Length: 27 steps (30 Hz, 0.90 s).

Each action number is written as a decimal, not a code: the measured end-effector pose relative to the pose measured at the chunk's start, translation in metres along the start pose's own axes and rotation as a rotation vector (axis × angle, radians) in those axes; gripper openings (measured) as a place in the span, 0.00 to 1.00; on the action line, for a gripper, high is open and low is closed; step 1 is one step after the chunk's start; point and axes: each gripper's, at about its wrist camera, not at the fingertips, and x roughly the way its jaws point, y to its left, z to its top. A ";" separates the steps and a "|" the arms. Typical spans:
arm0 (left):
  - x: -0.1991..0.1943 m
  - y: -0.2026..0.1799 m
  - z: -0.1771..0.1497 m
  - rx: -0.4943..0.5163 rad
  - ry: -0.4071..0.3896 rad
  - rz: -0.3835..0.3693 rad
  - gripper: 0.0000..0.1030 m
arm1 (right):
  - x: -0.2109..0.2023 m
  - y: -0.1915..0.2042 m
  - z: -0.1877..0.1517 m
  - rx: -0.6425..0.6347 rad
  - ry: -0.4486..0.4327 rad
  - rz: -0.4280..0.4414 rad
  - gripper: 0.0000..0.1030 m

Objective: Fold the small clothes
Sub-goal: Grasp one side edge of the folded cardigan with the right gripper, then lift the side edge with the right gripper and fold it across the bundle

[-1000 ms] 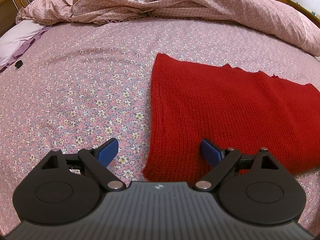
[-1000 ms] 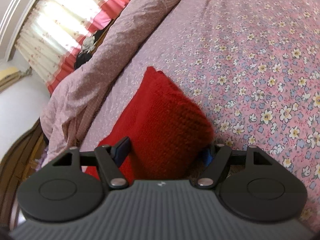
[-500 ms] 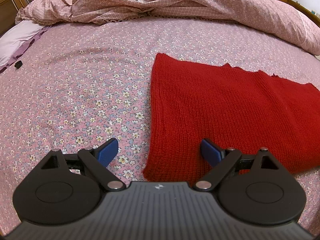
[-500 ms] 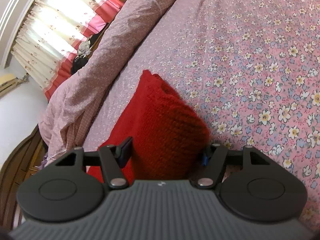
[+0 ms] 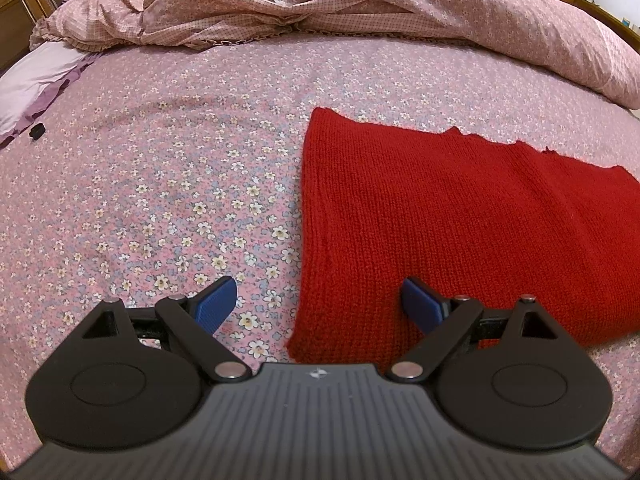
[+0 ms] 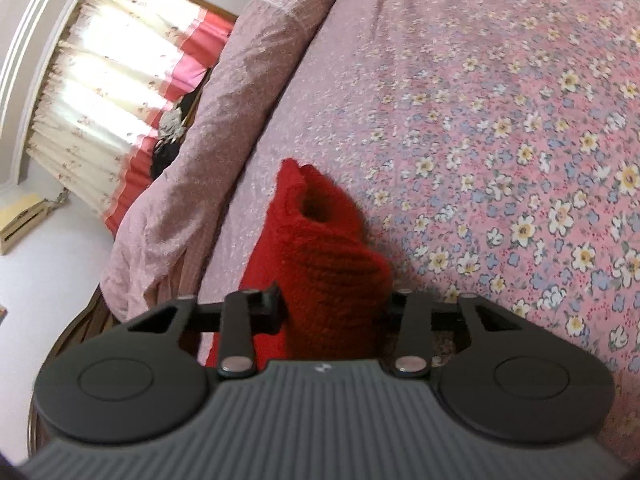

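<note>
One red knit (image 5: 460, 220), two grippers, one duvet (image 5: 360, 4).

In the right wrist view, the jaws of the right gripper (image 6: 334, 308) were brought inward from their wider earlier spread and were closing on the bunched end of the red knit (image 6: 320, 264), which was gathered into a narrower, taller hump at lower centre, with a hollow opened in its upper fold

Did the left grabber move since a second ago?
No. The left gripper hangs open over the same corner of the red knit, unshifted against the flowered sheet.
</note>
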 end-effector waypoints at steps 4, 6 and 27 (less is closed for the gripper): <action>-0.004 0.002 0.002 -0.012 0.001 -0.003 0.90 | -0.006 0.019 0.002 -0.113 -0.005 0.019 0.33; -0.007 0.003 0.003 -0.013 0.001 -0.001 0.90 | -0.009 0.031 0.002 -0.172 -0.014 0.030 0.32; -0.022 0.050 0.009 -0.081 -0.024 0.018 0.90 | -0.015 0.161 -0.031 -0.573 0.001 0.197 0.30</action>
